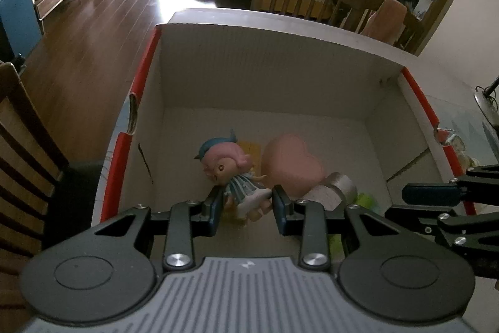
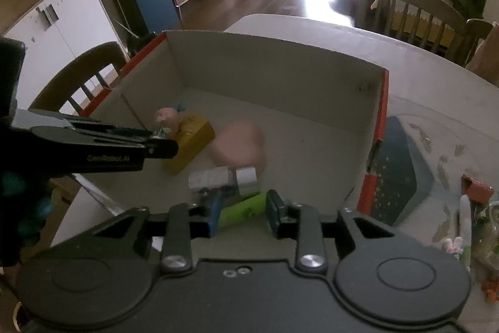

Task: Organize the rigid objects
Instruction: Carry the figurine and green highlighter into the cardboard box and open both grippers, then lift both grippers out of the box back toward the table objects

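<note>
Doll figurine [image 1: 232, 173] with pink hair and blue cap, inside the white cardboard box [image 1: 265, 64], clamped at the legs by the left gripper [image 1: 248, 205]; green cylinder [image 2: 241, 208] lying between the right gripper [image 2: 243, 209] jaws, pads parted and apparently released; yellow block [image 2: 190, 139], pink heart-shaped piece [image 2: 241, 142] and silver-and-white object [image 2: 223, 177] on the box floor alongside.

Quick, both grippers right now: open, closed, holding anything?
Left gripper: closed on the doll inside the box.
Right gripper: open, the green piece lies loose between its jaws.
</note>
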A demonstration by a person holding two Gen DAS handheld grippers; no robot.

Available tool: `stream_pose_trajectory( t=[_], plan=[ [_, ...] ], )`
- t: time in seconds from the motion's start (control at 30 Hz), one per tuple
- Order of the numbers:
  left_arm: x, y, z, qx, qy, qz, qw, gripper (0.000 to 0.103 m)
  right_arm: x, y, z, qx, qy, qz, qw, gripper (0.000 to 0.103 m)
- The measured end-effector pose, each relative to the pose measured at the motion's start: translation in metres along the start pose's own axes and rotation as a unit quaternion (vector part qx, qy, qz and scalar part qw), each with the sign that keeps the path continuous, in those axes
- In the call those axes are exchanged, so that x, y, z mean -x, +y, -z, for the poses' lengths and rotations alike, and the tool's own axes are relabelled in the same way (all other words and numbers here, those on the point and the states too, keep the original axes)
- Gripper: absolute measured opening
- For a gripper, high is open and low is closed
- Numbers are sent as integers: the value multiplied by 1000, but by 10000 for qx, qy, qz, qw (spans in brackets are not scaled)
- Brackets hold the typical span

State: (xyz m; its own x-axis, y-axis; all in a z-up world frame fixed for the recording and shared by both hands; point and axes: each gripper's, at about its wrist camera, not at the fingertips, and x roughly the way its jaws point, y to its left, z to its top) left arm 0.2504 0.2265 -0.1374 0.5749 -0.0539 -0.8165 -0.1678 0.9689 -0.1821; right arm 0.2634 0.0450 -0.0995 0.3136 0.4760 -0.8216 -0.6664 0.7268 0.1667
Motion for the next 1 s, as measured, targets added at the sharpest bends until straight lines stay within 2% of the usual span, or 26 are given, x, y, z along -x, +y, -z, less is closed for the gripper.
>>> stream_pose_trajectory(
  t=[0.13,0.27,0.43,0.53,0.7,1.0],
  plan=[
    [6,-4,3,-22,-48,-68,10000,35,8,0,3,-42,-66,-43,10000,40],
    [14,-10,1,-94,-202,-62,9997,46,14,2,5,-45,-151,-65,9999,46],
    [30,-15,4,-135,-359,-50,9993,50,26,3,9,-50,-292,-97,9995,50],
    [38,-20,5,-154,-441,-28,9989,57,36,4,11,-64,-404,-119,9991,53],
    [54,-27,7,-142,-574,-59,9982,58,55,5,16,-31,-593,-149,9981,60],
    [81,-56,8,-231,-784,111,9966,60,84,0,30,-110,-840,-237,9961,69]
  ],
)
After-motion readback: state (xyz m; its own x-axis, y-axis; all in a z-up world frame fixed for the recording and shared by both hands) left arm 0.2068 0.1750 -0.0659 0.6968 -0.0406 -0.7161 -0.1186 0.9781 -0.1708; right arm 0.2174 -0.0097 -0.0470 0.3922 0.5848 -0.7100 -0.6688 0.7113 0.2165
